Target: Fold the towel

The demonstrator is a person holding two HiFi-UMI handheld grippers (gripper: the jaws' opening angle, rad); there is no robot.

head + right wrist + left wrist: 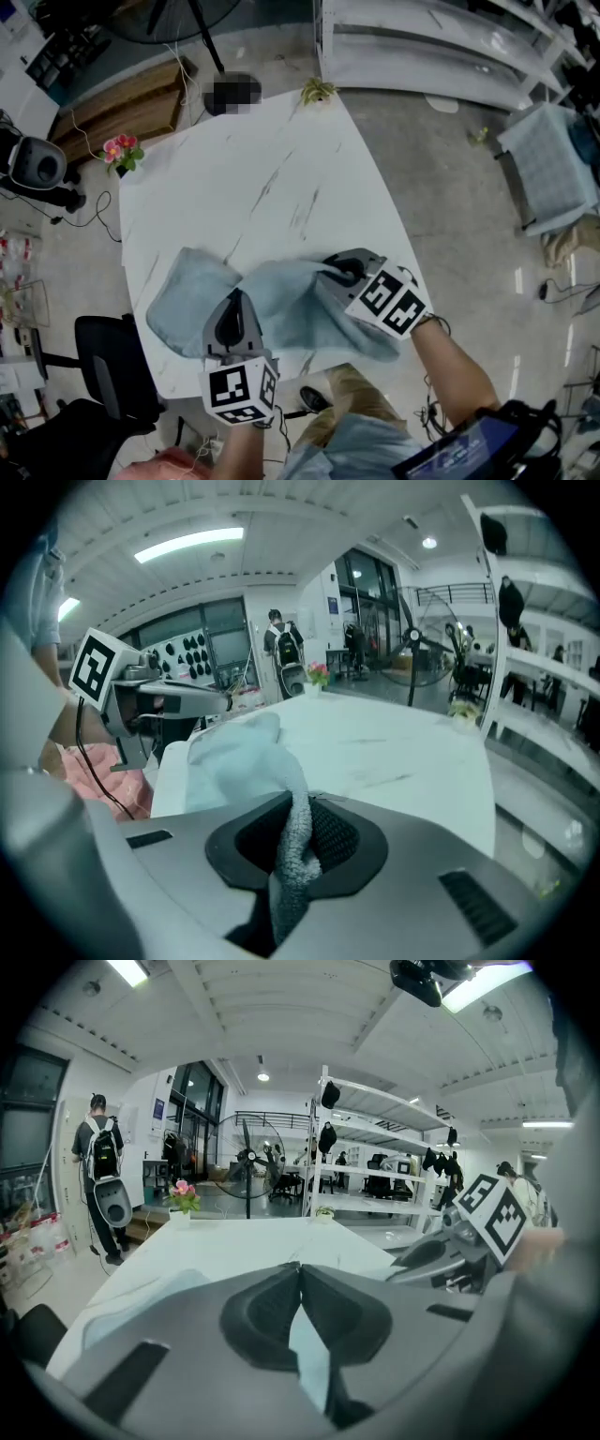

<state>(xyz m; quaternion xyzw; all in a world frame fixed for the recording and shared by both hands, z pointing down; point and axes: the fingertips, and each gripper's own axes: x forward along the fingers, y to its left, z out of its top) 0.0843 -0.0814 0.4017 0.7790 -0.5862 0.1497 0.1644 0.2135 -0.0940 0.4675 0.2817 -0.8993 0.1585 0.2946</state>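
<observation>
Right gripper point(302, 808) fingers are clamped on a thick bunched ridge of the towel point(281, 298); left gripper point(300, 1274) fingers are pinched shut on a thin edge of it; looks like the grab for the first fold. It's pale blue fuzzy terry, rumpled at the near end of the smooth white counter point(267, 159); next move probably needs an even lift and carry-over.

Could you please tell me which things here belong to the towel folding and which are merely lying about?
In use: towel; left gripper and right gripper, both shut on it; table.
Lying about: pink flowers; small plant; office chair.
</observation>
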